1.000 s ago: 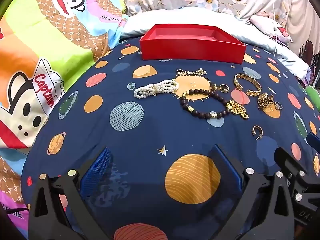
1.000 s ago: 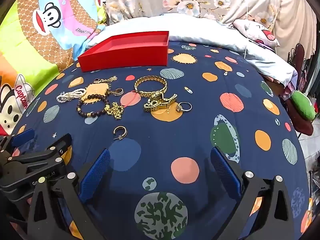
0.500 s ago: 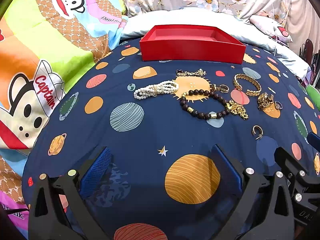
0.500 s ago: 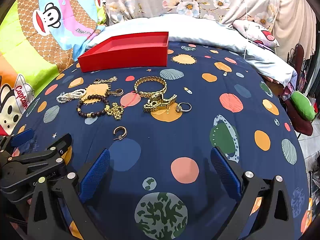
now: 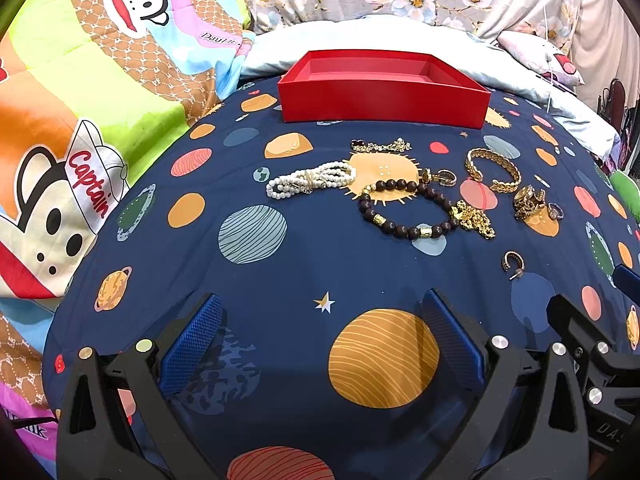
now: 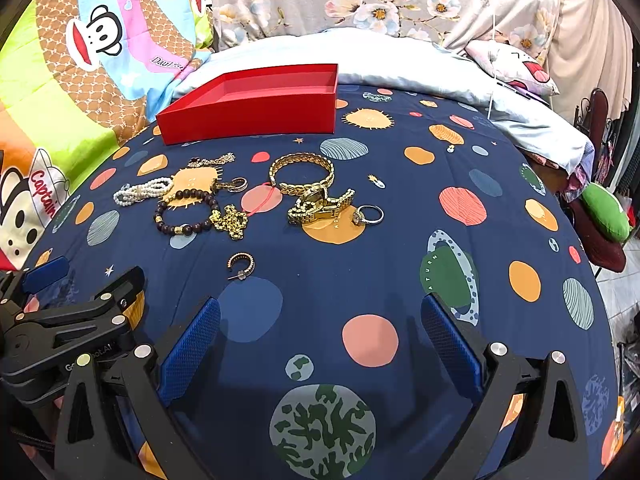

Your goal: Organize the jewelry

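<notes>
While both tools hang low over the planet-print bedspread [image 5: 280, 280], the left gripper [image 5: 320, 336] has its blue-padded fingers [image 5: 192, 340] spread wide with nothing between them, and the right gripper [image 6: 320, 336] is spread just as wide and equally bare. From the left wrist view, the red box [image 5: 384, 100] sits at twelve o'clock at the far edge of the spread, its inside showing only red walls and floor. Nearer than the box lies the jewelry, all on the cloth and none in the box: a thin gold chain [image 5: 380, 146] just below the box, a white pearl bracelet [image 5: 312, 180] at about eleven o'clock, a dark bead bracelet [image 5: 404, 210] at twelve to one o'clock with a heap of gold chain [image 5: 474, 218] touching its right side, and a small hoop ring [image 5: 442, 178] just beyond the beads. Farther toward two o'clock are a gold cuff bracelet [image 5: 494, 170], a gold watch [image 5: 528, 202] and a silver ring [image 5: 556, 212] just beside the watch. A hoop earring [image 5: 513, 263] lies alone, nearest the grippers, at about one o'clock. In the right wrist view the same earring [image 6: 241, 265] sits at eleven o'clock, well apart from the open fingers. Cartoon-monkey bedding [image 5: 80, 120] fills nine o'clock and a floral pillow [image 6: 380, 0] lies beyond the box.
</notes>
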{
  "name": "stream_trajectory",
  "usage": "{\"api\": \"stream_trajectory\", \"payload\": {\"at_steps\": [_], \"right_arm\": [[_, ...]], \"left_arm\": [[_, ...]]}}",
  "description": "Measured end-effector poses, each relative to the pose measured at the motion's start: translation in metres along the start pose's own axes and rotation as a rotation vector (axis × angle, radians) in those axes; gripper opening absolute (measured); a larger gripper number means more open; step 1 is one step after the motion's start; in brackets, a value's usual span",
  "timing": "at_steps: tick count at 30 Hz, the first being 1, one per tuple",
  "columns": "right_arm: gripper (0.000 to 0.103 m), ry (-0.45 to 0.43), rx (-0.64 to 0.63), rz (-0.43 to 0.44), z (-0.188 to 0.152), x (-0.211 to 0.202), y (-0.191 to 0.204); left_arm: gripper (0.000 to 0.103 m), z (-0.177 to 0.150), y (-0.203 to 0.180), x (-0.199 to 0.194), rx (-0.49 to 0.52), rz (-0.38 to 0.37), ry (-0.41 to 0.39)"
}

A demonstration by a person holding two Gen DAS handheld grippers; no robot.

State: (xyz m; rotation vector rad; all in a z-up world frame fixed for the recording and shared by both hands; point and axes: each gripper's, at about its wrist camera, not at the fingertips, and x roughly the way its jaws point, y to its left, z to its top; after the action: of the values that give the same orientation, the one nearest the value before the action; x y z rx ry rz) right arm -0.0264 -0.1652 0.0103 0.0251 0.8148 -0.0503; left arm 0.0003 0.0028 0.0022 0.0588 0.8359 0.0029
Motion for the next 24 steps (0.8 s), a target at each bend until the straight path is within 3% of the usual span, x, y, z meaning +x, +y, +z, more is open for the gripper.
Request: {"api": "stream_trajectory", "payload": {"at_steps": [24], "right_arm": [[0.098,0.000,0.000,0.000,-0.0002,-0.0002,-0.0004]], "left_arm": [[0.098,-0.0005,-0.0033,0.0004,0.011,-0.002,-0.007]]}}
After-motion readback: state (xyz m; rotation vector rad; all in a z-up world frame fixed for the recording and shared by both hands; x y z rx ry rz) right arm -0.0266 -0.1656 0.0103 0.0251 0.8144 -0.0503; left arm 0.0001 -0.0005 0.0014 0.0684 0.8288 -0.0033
